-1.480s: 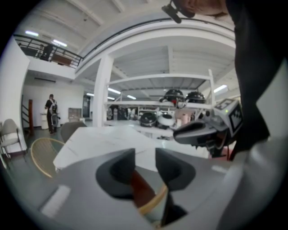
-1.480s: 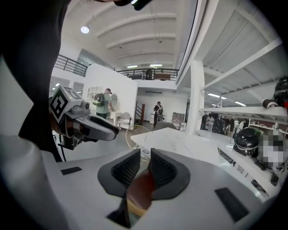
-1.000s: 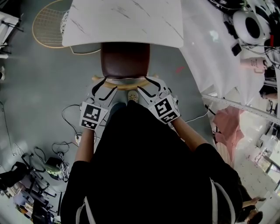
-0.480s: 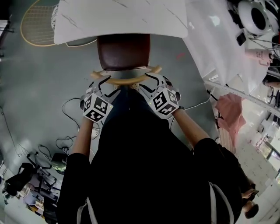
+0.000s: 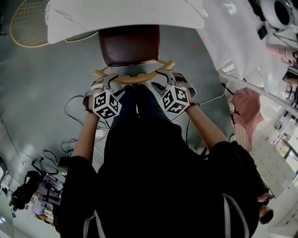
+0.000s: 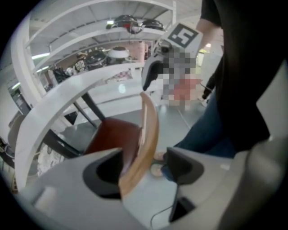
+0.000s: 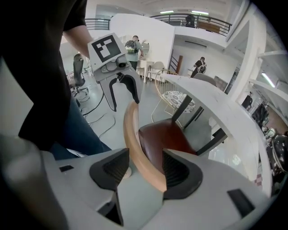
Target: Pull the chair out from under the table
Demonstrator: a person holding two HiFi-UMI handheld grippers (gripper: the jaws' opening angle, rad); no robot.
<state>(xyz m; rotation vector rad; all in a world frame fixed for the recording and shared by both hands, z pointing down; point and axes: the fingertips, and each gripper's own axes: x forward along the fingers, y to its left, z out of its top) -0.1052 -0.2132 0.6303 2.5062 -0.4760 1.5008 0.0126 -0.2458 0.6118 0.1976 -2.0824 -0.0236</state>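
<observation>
Chair (image 5: 130, 46) front under table (image 5: 125, 16) edge, grey floor (image 5: 46, 69) both sides

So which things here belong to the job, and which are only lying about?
Job: chair, table, left gripper, right gripper (both jaws just opened wider, backrest between them).
Lying about: floor cables, pink cloth, wire chair.

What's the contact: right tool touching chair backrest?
Cannot tell. Right gripper view: the right tool, jaws just been opening, straddles the backrest; clear gap on one side, overlap on the other.
</observation>
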